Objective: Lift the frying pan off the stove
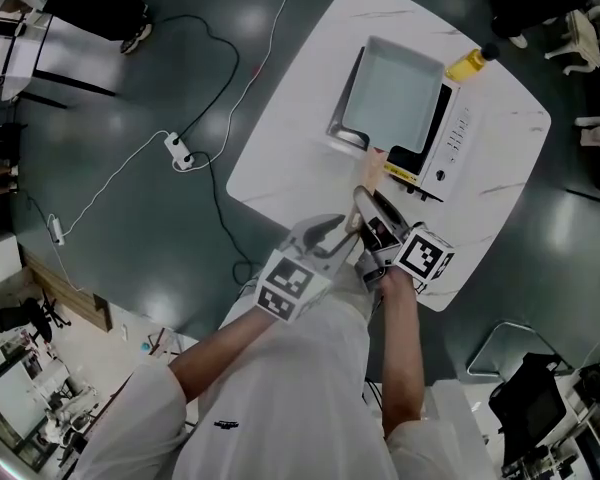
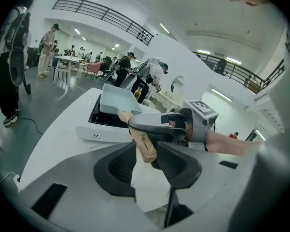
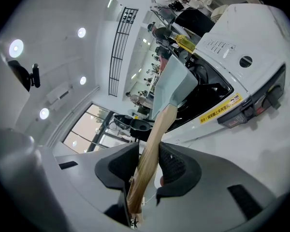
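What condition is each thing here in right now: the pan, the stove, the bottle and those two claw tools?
Stove: on the table; whether lit cannot be told.
Frying pan: empty, sitting on the stove, not yet lifted.
Yellow bottle: cap on, beside the stove.
Right gripper: jaws shut on the pan's wooden handle.
Left gripper: jaws open, handle's end between them.

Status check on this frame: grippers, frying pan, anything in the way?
Right gripper shut on wooden handle. Left gripper open, handle end between jaws. Frying pan on stove. Yellow bottle beside stove, off the pan.
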`<act>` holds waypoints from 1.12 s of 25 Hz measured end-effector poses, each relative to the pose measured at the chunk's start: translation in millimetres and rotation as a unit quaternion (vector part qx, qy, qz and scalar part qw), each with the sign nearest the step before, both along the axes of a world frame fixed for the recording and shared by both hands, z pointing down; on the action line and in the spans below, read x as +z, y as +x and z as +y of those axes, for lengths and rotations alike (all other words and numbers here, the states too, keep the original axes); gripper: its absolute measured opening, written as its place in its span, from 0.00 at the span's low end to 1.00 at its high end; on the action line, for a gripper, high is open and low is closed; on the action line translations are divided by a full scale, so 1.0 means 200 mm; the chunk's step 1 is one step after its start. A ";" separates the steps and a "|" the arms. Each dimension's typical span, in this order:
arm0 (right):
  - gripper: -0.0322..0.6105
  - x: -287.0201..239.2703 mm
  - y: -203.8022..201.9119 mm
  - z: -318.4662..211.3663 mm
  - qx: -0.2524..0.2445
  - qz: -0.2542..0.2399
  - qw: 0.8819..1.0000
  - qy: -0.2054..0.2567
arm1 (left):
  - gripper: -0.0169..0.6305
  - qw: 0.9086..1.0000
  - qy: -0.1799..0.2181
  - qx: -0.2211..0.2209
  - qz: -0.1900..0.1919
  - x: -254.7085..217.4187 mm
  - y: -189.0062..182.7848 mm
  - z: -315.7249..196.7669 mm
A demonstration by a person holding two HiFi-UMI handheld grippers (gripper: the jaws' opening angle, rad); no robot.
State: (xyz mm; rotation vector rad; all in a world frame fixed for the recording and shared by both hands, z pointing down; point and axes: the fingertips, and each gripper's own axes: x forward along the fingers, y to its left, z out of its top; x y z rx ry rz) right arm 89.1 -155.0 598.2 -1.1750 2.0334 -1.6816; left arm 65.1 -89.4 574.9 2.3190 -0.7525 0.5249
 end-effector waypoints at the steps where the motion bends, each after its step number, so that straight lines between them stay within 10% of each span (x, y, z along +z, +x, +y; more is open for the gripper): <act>1: 0.23 0.00 -0.01 0.00 -0.003 -0.001 1.000 0.003 | 0.21 1.000 -0.002 0.003 0.000 0.00 0.01 0.00; 9: 0.22 -0.01 -0.08 0.01 -0.056 -0.016 0.998 0.012 | 0.27 0.998 0.022 0.002 -0.052 0.06 -0.01 -0.03; 28: 0.22 -0.02 -0.13 0.04 -0.018 -0.028 0.999 0.031 | 0.22 0.998 -0.018 -0.042 -0.032 0.07 -0.11 -0.01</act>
